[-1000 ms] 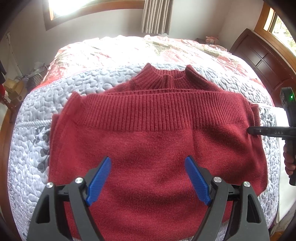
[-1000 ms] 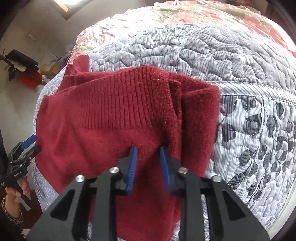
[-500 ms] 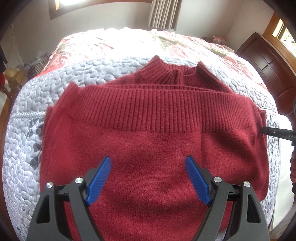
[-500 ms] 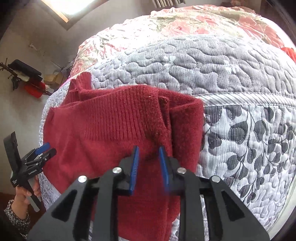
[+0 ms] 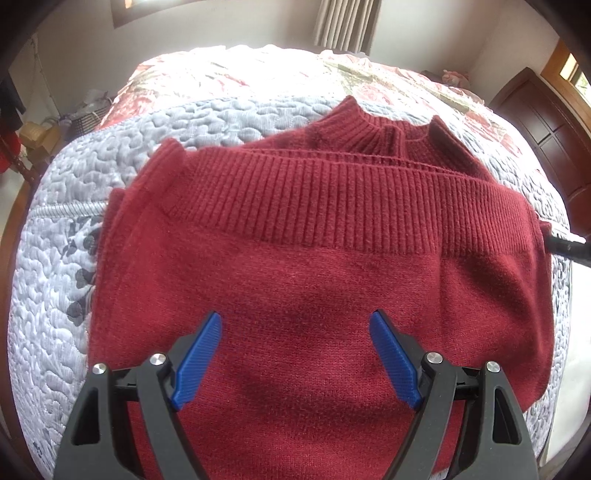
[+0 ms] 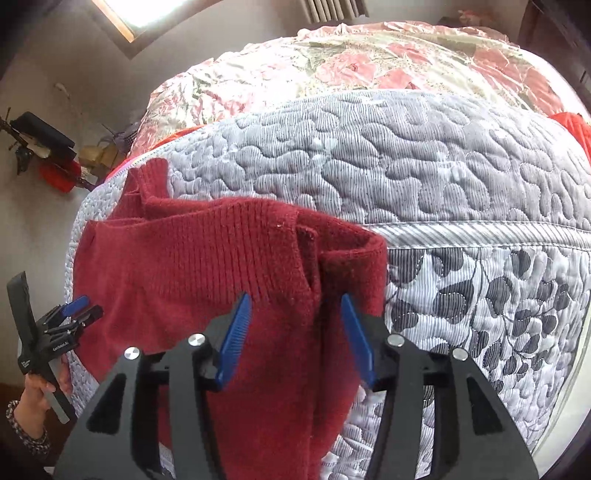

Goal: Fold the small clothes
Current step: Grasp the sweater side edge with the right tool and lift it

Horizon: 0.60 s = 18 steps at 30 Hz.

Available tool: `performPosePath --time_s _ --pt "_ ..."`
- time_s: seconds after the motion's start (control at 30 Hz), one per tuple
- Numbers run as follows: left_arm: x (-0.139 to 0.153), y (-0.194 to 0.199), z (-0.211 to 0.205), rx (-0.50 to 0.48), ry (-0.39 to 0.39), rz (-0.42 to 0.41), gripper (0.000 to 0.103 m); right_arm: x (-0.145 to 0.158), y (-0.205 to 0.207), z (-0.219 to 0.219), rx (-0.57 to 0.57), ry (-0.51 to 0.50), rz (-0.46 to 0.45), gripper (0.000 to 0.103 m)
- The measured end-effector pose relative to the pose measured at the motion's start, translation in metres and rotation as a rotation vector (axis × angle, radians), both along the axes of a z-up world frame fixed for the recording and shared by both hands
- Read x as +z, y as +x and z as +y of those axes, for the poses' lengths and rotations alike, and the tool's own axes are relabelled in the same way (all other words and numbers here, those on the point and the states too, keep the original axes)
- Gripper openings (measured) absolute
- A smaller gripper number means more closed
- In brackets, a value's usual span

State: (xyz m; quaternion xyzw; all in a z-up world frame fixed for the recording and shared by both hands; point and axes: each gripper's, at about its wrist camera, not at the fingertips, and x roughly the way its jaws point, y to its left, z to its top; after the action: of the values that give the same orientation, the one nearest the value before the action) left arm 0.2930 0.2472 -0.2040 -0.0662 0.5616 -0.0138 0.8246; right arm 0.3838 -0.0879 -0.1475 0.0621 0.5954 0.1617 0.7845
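On the grey quilted bedspread [image 5: 229, 122], near edge of the bed: one dark red knit sweater [image 5: 314, 266], laid flat and folded over itself, ribbed hem band running left to right across the middle, ribbed collar showing at the far side beyond it. Sweater's right edge doubled into a thick fold, seen in the right wrist view [image 6: 354, 258].

Left gripper [image 5: 295, 347]: low over the near part of the sweater, jaws spread wide, blue pads [image 5: 197, 358] well apart, nothing between them but the knit below; contact with the cloth cannot be told. Same tool at far left of the right wrist view [image 6: 79, 308], gripped by a hand [image 6: 31, 397] with a beaded bracelet.

Right gripper [image 6: 295, 332]: at the sweater's right folded edge, jaws parted, blue pads [image 6: 236, 336] either side of the fold, not pinching it.

Far half of the bed: pink floral cover [image 5: 280, 74]. Right of the bed: dark wooden cabinet [image 5: 543, 122]. Far wall: curtain [image 5: 347, 22].
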Motion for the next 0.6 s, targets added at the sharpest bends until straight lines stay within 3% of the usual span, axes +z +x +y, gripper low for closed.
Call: performPosePath --time_s 0.07,0.13,0.2,0.33,0.47,0.6 --pt "-0.001 0.001 0.001 0.007 -0.01 0.005 0.083 -0.007 0.002 0.002 0.01 0.028 0.016 0.047" --pt "-0.002 0.003 -0.001 0.003 -0.009 0.009 0.083 -0.011 0.004 0.005 0.017 0.048 0.034 0.02" --pt "-0.001 0.004 -0.003 -0.007 -0.004 0.005 0.083 -0.009 0.005 0.005 0.018 0.038 0.023 0.007" --pt "-0.002 0.005 -0.008 -0.017 0.001 -0.003 0.083 0.004 0.002 -0.014 -0.05 0.033 -0.015 0.006" --pt "-0.017 0.009 -0.013 -0.021 0.004 0.036 0.083 -0.018 0.002 -0.018 -0.074 0.02 0.033 0.006" --pt "-0.023 0.009 -0.017 -0.022 0.018 0.038 0.085 -0.018 0.002 -0.019 -0.091 0.048 0.04 0.01"
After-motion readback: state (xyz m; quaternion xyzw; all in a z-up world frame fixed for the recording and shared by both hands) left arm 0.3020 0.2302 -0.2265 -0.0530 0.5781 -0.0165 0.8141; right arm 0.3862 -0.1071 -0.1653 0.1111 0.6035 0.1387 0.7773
